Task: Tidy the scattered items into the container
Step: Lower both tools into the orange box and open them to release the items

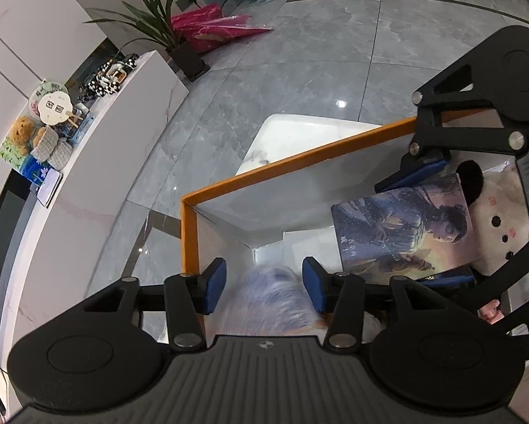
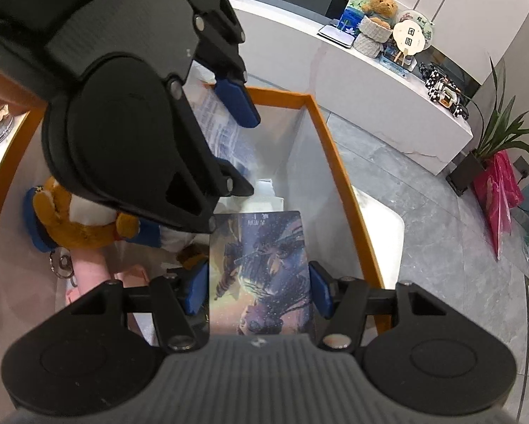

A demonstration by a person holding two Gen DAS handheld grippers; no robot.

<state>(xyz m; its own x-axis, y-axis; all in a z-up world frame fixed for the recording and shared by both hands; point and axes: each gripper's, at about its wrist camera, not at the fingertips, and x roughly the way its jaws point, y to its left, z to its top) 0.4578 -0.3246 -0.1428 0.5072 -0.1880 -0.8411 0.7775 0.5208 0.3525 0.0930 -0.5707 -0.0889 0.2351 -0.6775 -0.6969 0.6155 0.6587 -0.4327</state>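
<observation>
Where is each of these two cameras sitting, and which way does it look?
Left wrist view: sits on the left gripper, looking steeply down into the orange-rimmed box; its own jaws straddle a blurred, pale package, and the right gripper shows beside them.
Right wrist view: sits on the right gripper, looking down into the box; its jaws grip a picture card, and the left gripper crosses above.
Shared: box, card, both grippers, white counter.

Both grippers pointed steeply down, close together. The right gripper (image 2: 259,288) was clamped on a book (image 2: 261,272), a pad (image 2: 198,291) on each long edge. The left gripper (image 1: 264,284) stood apart, its pads (image 1: 215,284) gripping nothing.
</observation>
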